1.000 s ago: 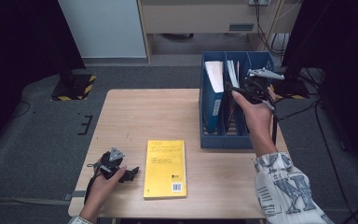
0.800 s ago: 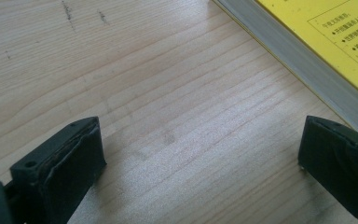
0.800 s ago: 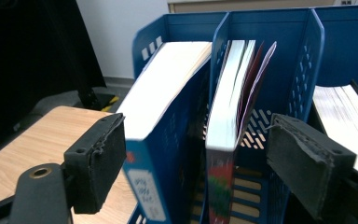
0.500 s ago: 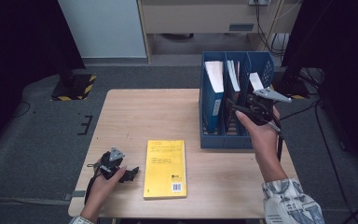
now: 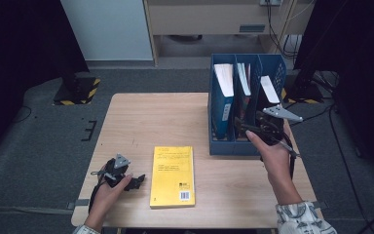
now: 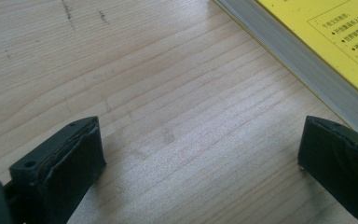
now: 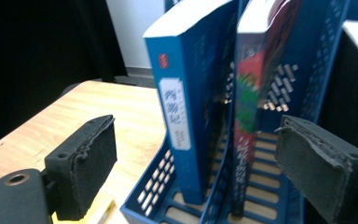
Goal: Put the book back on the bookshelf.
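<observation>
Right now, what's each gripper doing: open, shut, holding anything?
Left gripper: open, nothing held, over bare table beside the yellow book.
Right gripper: open, jaws just opening, nothing between them, at the blue file rack.

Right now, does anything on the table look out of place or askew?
Only the yellow book: it lies flat on the table, while the other books stand in the blue file rack. It lies nearly square to the table edge. Nothing looks spilled or damaged.
</observation>
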A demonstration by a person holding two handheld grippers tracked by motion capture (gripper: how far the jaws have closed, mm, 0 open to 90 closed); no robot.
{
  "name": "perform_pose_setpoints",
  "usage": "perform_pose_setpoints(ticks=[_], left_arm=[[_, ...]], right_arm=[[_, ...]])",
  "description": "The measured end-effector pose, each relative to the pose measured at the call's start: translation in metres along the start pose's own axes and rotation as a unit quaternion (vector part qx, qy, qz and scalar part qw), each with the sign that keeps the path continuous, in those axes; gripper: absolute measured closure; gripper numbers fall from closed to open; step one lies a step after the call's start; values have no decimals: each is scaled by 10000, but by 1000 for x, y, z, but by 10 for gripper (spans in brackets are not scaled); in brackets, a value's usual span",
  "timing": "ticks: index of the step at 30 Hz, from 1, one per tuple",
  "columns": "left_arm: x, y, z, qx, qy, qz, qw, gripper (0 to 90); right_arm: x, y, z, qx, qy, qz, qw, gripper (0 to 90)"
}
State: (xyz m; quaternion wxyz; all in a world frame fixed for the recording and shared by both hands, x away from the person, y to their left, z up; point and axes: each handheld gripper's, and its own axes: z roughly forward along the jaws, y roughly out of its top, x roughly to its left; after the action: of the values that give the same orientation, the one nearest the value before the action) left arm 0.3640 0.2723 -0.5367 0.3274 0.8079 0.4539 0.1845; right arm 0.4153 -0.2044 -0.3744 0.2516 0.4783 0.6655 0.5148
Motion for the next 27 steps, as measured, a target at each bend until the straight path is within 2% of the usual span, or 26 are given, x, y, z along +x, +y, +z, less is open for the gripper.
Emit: perform_pose_setpoints(ticks=[6,11,17,20,27], left_arm=[[0,0,0,-4,12,-15,10000,0],[0,0,0,-3,4,-9,10000,0],[-1,-1,0,-14,-28,5,10000,0],[-1,-1,-1,-7,-43,18,10000,0],[1,1,-2,-3,-98,-11,10000,19]], right_arm=[[7,-17,-1,51,43,-50,10000,127],[17,-33,-2,216,128,-234,9994,127],[25,-55,-1,454,293,-192,9984,126],[28,-64,-2,512,265,-265,9980,126],[40,-86,2,684,489,-287,9960,134]])
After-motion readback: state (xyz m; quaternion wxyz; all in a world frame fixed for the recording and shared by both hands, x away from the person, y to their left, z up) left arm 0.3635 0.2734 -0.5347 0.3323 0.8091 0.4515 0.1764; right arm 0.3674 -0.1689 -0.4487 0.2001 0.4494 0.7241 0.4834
